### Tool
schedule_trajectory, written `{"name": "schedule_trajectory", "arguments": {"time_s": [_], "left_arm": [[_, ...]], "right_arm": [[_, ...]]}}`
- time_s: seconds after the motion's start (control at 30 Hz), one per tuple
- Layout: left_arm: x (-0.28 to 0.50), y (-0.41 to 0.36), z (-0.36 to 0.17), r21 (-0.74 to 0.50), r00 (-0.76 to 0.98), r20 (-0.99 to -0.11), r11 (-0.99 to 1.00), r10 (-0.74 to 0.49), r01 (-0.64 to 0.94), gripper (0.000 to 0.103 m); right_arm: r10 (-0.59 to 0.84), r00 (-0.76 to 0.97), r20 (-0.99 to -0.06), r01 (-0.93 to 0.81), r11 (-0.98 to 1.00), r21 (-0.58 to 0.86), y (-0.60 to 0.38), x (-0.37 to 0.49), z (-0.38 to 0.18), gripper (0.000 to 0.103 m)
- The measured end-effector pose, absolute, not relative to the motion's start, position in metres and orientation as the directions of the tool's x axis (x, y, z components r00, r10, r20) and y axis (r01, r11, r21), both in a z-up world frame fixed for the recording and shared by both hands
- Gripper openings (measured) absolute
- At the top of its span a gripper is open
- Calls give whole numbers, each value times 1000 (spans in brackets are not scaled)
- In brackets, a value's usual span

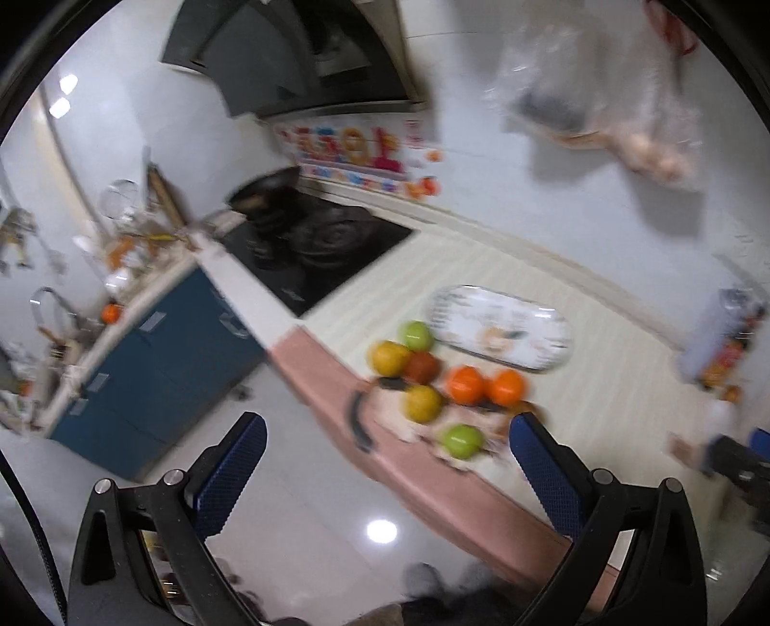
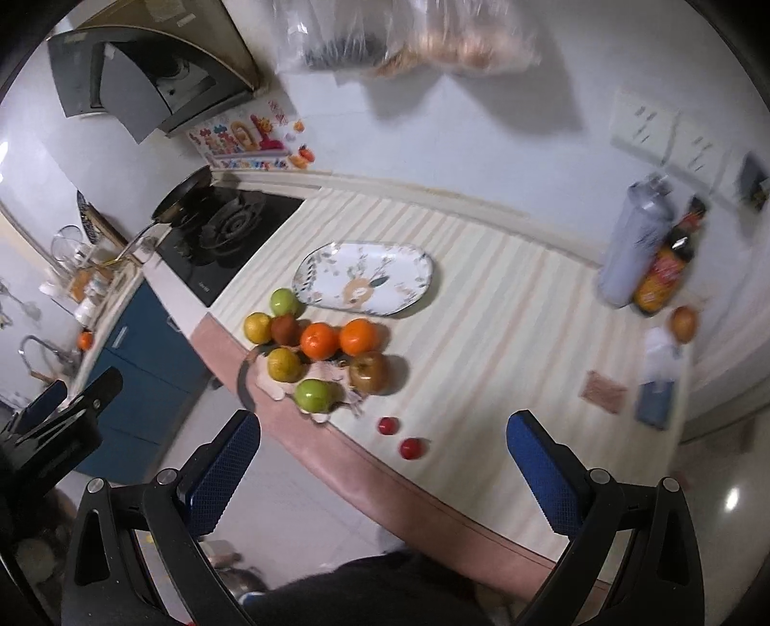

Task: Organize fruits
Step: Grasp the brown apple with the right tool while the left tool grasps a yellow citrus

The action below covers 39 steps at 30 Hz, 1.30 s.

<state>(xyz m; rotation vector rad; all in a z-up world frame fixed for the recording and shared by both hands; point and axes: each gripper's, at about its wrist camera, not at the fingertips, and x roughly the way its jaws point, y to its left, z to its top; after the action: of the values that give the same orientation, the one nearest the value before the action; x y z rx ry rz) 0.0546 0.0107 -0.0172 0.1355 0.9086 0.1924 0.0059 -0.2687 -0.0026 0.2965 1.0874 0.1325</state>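
A cluster of fruit lies on the striped counter near its pink front edge: two oranges (image 2: 338, 339), two green apples (image 2: 314, 394), yellowish fruits (image 2: 284, 364), a dark red fruit (image 2: 286, 328) and a brown apple (image 2: 369, 371). Two small red fruits (image 2: 413, 448) lie apart nearer me. A patterned oval plate (image 2: 365, 278) sits empty just behind the cluster; it also shows in the left wrist view (image 1: 500, 327), with the fruit (image 1: 464, 384) in front. My left gripper (image 1: 387, 462) is open and empty, above the counter edge. My right gripper (image 2: 382, 457) is open and empty, short of the fruit.
A black gas hob (image 2: 226, 231) with a pan (image 2: 185, 190) is to the left of the plate. A grey canister (image 2: 635, 245), a sauce bottle (image 2: 666, 269) and an onion (image 2: 684, 323) stand at the right. Plastic bags (image 2: 409, 33) hang on the wall. Blue cabinets (image 2: 139, 366) are below left.
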Motion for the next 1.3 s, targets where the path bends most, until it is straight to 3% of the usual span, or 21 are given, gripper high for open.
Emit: {"name": "schedule_trajectory", "arguments": {"time_s": [0.1, 0.23, 0.47, 0.57, 0.67, 1.03, 1.1, 1.13, 1.3], "left_arm": [[80, 21, -47, 284, 556, -771, 949, 310, -136, 103], [118, 42, -98, 301, 437, -837, 944, 329, -134, 103], [191, 69, -188, 108, 175, -976, 987, 129, -120, 99], [215, 71, -223, 36, 90, -995, 993, 46, -114, 89], [236, 69, -254, -33, 17, -999, 994, -31, -104, 87], [262, 45, -314, -84, -108, -991, 996, -83, 0, 87], [261, 40, -317, -86, -119, -989, 996, -82, 29, 74], [260, 38, -319, -86, -125, -989, 995, -80, 41, 59], [256, 29, -318, -59, -84, -995, 995, -52, 83, 57]], "right_arm": [[297, 421, -857, 21, 941, 336, -261, 36, -40, 103], [332, 325, -885, 8, 935, 353, -244, 84, -103, 103], [322, 180, -929, 61, 939, 337, -210, 149, -204, 100], [315, 137, -939, 110, 937, 331, -204, 166, -233, 95], [307, 86, -948, 153, 936, 317, -200, 179, -258, 93], [306, -12, -952, 210, 932, 297, -178, 196, -304, 88], [311, -19, -950, 222, 928, 300, -175, 197, -309, 85], [316, -19, -949, 228, 925, 303, -174, 198, -311, 81], [306, -21, -952, 233, 927, 293, -166, 201, -322, 71]]}}
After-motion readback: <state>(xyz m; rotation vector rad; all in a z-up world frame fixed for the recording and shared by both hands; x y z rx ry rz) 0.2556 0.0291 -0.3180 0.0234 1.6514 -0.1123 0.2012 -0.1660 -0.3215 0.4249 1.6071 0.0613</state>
